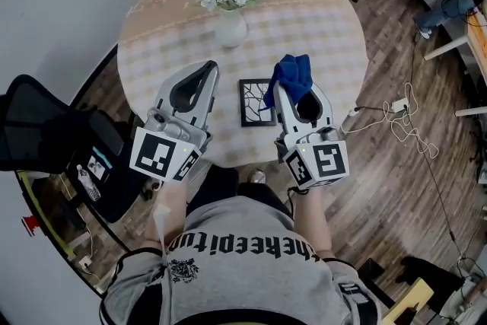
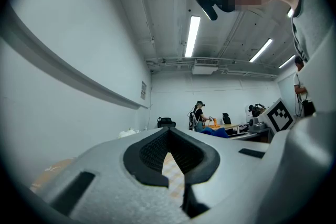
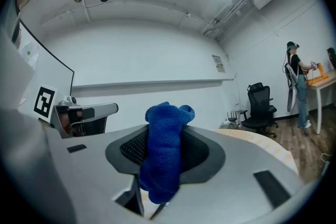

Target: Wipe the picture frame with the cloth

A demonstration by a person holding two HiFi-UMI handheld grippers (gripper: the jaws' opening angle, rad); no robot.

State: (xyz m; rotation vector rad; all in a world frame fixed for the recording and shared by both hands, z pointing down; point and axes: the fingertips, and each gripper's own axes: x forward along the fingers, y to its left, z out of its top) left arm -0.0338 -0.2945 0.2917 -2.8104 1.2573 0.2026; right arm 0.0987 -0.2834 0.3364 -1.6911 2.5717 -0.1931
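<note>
Near the surface's [image 1: 327, 27] front edge, the picture frame [image 1: 255, 103] lies flat between the grippers. The right gripper's [image 1: 282, 90] fingers clamp the blue cloth [image 1: 294, 74], and the left gripper's [image 1: 207, 73] fingers are together and empty. Wiping seems not yet begun; next, the cloth should come down onto the frame.

Round tabletop [image 1: 327, 27] under pale checked cover, standing on dark wood plank floor [image 1: 396, 194]. Black chair [image 1: 46, 129] at left edge, loose white cables [image 1: 407, 129] on floor at right. Plain white wall [image 3: 157, 55] with long ledge [image 3: 152, 82]; black office chair [image 3: 260, 108] near it. Ceiling tube lights [image 2: 192, 35] lit, exposed ducts [image 2: 207, 66] beneath. Person [image 2: 198, 115] standing at far end of room.
</note>
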